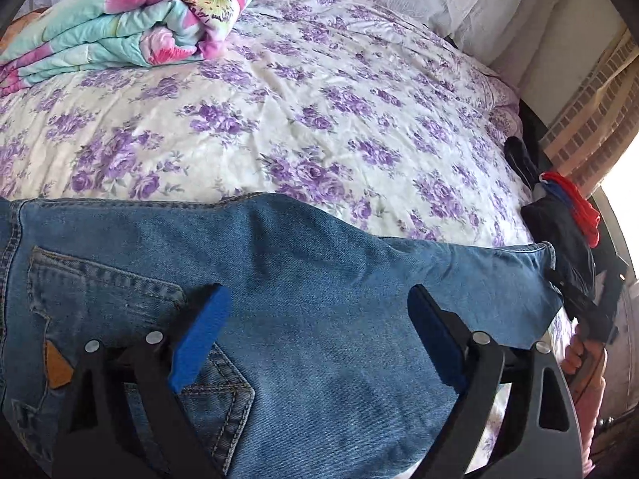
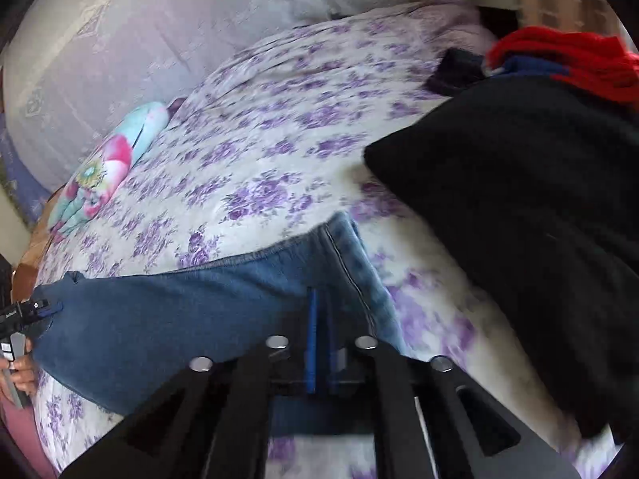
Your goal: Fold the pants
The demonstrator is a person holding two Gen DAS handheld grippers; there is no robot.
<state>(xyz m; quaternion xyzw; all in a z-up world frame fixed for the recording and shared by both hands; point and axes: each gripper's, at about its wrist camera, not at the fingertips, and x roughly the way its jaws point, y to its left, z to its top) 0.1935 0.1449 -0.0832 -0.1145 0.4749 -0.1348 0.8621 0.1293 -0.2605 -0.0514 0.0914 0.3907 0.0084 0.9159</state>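
We count 1 pair of jeans point(image 1: 303, 291), 2 grippers, 1 folded floral quilt point(image 1: 131, 20), 1 dark garment point(image 2: 519, 215) with 1 red knit piece point(image 2: 567, 60) beyond it, and 1 bedsheet point(image 1: 319, 99) with a purple flower print.

The jeans lie flat on the sheet directly under and ahead of the left gripper point(image 1: 319, 331). Its 2 blue pads point(image 1: 199, 339) stand wide apart above the denim and grasp nothing. 1 back pocket shows beside and under the left-hand pad. The far edge of the jeans runs across the view just ahead of the fingertips.

The right gripper point(image 2: 319, 343) has its 2 blue pads pressed together over the denim near the hem of the leg. We cannot tell whether fabric sits between them. The hemmed end lies just ahead of and to the right of the fingertips.

Ahead of both grippers the sheet is open as far as the pillows. The quilt sits far ahead to the left of the left gripper, well apart from the jeans. The dark garment lies close to the right of the right gripper, near the leg end.
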